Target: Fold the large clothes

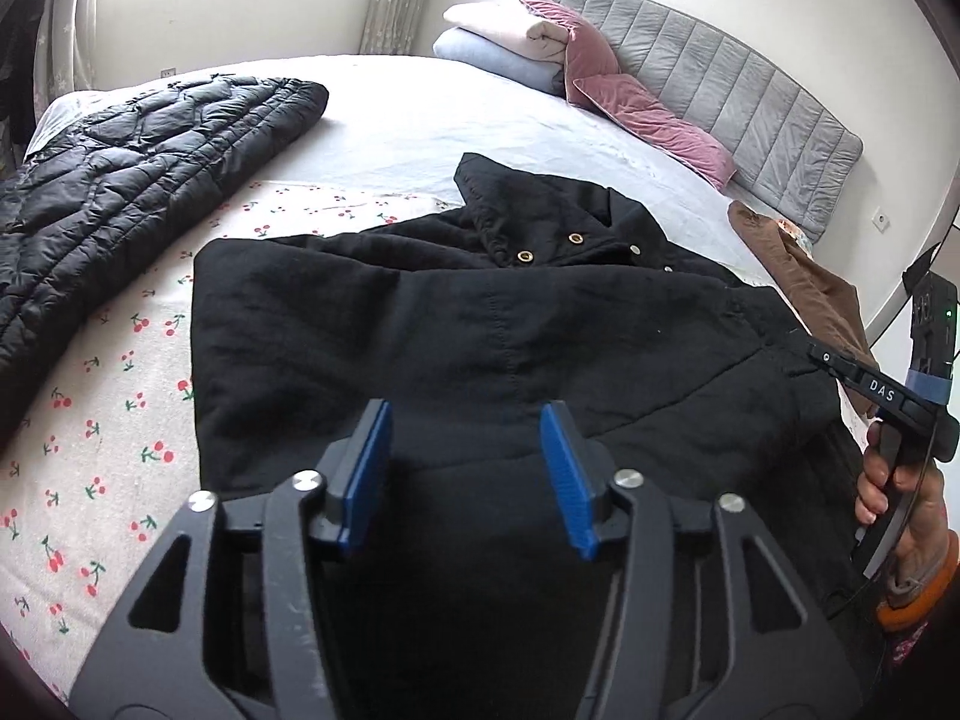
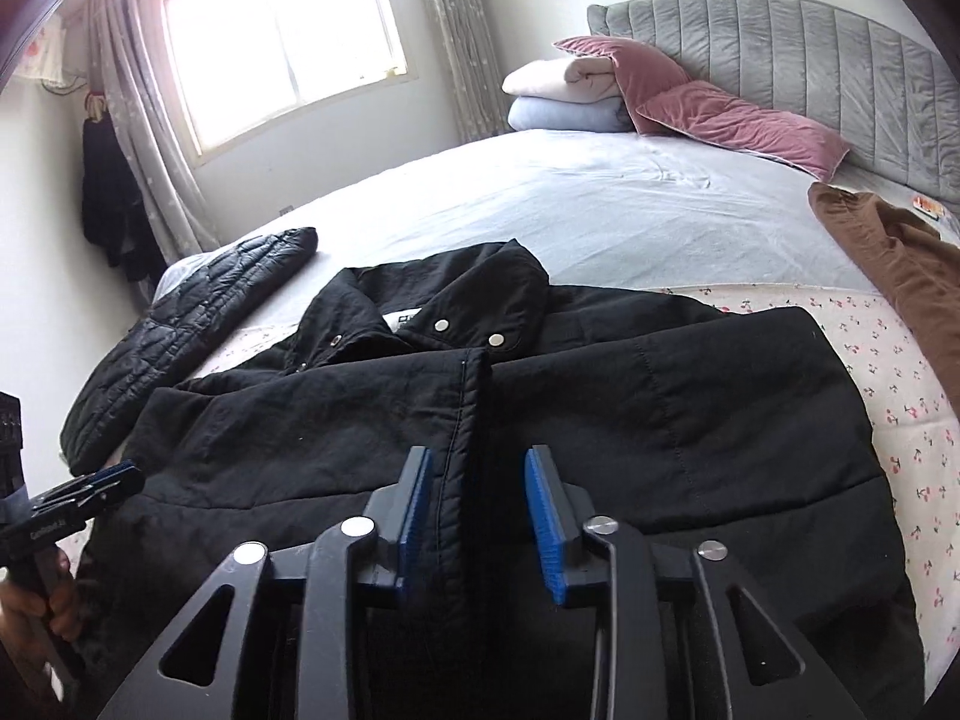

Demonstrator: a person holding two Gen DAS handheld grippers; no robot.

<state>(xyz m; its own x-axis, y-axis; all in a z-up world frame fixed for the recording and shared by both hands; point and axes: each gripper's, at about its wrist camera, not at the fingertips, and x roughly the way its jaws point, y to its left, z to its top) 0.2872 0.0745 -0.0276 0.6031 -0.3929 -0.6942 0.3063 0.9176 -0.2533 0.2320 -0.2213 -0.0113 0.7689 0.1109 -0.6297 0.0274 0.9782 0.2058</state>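
Observation:
A black jacket with snap buttons lies flat on the bed, collar toward the headboard; it also shows in the right wrist view. Its sides are folded in toward the middle. My left gripper is open and empty, just above the jacket's near part. My right gripper is open and empty, above the jacket's front placket. The right gripper shows at the right edge of the left wrist view; the left gripper shows at the left edge of the right wrist view.
A black quilted coat lies folded at the left of the bed. A brown garment lies at the right. Pink pillows and folded blankets sit by the grey headboard. A cherry-print sheet covers the near part.

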